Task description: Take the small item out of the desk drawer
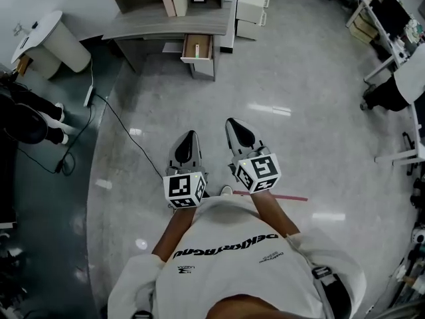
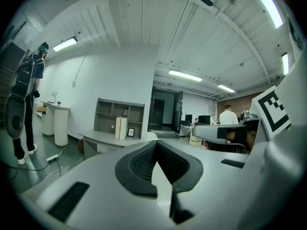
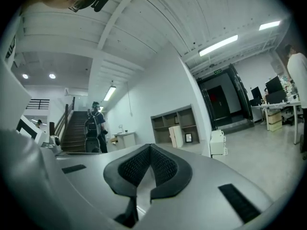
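Well ahead of the left gripper (image 1: 188, 137) and right gripper (image 1: 234, 123), both clamped shut on nothing, the desk drawer (image 1: 184, 48) stands open with the small item (image 1: 197, 46) inside, which jaws left closed could shove deeper

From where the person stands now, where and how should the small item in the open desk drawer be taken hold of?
Probably from straight above: the drawer is pulled out with its top open, and its walls block a sideways approach. The small item lies near the middle of its floor, seemingly lengthwise, so pinch across its narrow sides. Its exact shape is too small to confirm.
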Available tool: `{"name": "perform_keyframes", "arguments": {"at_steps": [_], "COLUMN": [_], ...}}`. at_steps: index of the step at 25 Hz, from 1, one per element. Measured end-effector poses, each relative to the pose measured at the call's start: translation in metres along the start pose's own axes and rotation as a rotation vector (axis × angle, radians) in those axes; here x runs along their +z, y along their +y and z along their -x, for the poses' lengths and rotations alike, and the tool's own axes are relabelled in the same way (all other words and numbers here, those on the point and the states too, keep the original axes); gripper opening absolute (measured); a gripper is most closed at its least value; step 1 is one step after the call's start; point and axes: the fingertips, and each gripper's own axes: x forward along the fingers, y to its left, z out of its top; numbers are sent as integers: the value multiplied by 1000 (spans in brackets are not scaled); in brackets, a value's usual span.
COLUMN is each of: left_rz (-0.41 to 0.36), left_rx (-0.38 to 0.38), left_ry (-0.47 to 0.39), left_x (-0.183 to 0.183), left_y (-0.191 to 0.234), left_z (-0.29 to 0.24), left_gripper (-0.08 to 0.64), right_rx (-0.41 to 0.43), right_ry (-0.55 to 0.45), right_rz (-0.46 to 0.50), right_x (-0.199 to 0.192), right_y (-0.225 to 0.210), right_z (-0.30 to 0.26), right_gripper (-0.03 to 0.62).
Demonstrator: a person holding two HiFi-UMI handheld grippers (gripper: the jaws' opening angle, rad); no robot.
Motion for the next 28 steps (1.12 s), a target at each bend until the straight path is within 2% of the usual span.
{"name": "perform_keyframes", "arguments": {"at_steps": [8,15,21,28], "left_rz": [8,30,45,47], "left_rx": [12,5,-5,-27], "left_ry": [32,36,37,47], "left_x": [-13,-20,-19,0], "left_y": [-4,13,44,107], "left_z": [-20,-62,-125,-216], "left_gripper": [15,15,15,15], "right_rx": [9,-7,-15,-43], "right_ry": [12,26,40,55], "right_rz": [-34,-5,19,18], "right_x": [-10,-11,-12,1], "right_y": [-21,-45,-67,-96], "right_z": [-11,-45,-107,-212], "right_gripper": [31,31,31,31]}}
